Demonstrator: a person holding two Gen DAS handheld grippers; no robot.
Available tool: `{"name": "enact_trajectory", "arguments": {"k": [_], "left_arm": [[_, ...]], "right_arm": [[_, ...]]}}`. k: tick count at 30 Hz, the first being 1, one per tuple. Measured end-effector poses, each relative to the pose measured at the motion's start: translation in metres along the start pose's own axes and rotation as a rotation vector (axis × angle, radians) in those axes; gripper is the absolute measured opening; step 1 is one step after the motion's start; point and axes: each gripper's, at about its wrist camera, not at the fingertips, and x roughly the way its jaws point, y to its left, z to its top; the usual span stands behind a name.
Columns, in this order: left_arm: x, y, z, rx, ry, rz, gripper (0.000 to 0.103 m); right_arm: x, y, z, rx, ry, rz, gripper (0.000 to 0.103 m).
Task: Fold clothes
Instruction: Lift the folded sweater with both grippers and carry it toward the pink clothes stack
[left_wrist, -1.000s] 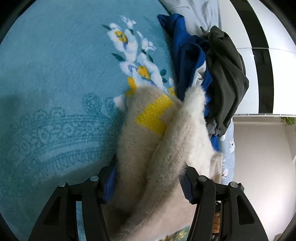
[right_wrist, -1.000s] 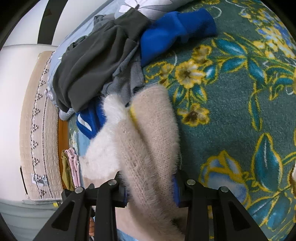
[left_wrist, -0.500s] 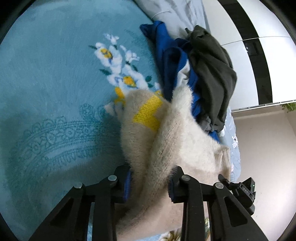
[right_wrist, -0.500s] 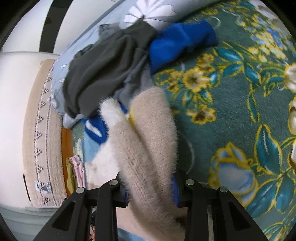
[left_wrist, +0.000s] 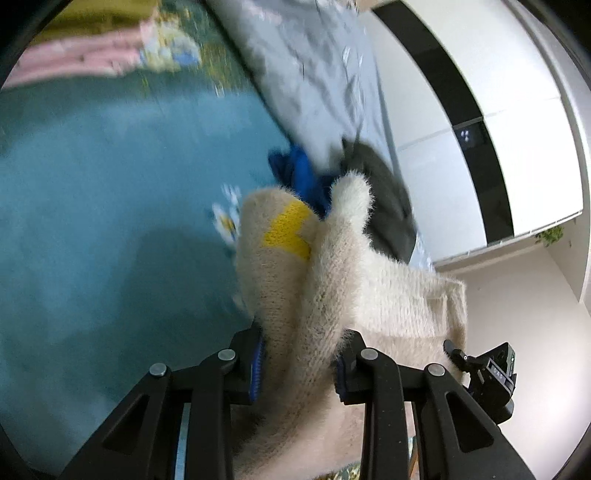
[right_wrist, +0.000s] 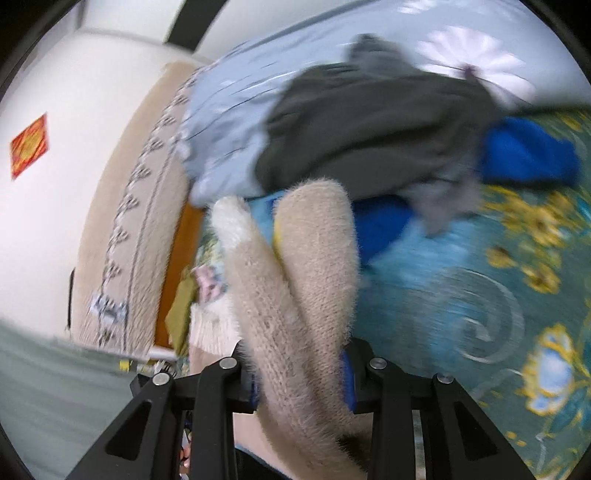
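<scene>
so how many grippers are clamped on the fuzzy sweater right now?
2. Left gripper is shut on the beige sweater; right gripper is shut on another part of it, beside the clothes pile.

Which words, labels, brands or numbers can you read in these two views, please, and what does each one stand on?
None can be read for certain.
Small plate on the other hand-held gripper: characters too small to read.
Red and gold wall sticker: blurred, unreadable.
Fuzzy beige sweater: a yellow patch, no lettering.
</scene>
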Motion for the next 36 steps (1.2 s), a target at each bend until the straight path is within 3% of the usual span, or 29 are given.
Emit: {"name": "enact_trajectory", "arguments": {"k": [9, 18, 27, 36], "left_arm": [[-0.11, 0.041, 0.098, 0.017, -0.231, 0.045, 0.031], [-0.197, 0.107, 0.187, -0.03, -0.371, 0.132, 0.031], [-0.234, 0.195, 0.259, -0.139, -0.453, 0.185, 0.031], [-0.238, 0.267, 0.302, -0.238, -0.503, 0.212, 0.031]], "right_arm": [[0.111, 0.142, 0.025, -0.174, 0.115, 0.154, 0.034], [0.249, 0.27, 0.036, -0.282, 0.247, 0.259, 0.034], [0.394, 0.36, 0.041, -0.341, 0.363, 0.271, 0.034], [0.503, 0.405, 0.043, -0.374, 0.435, 0.267, 0.034]]}}
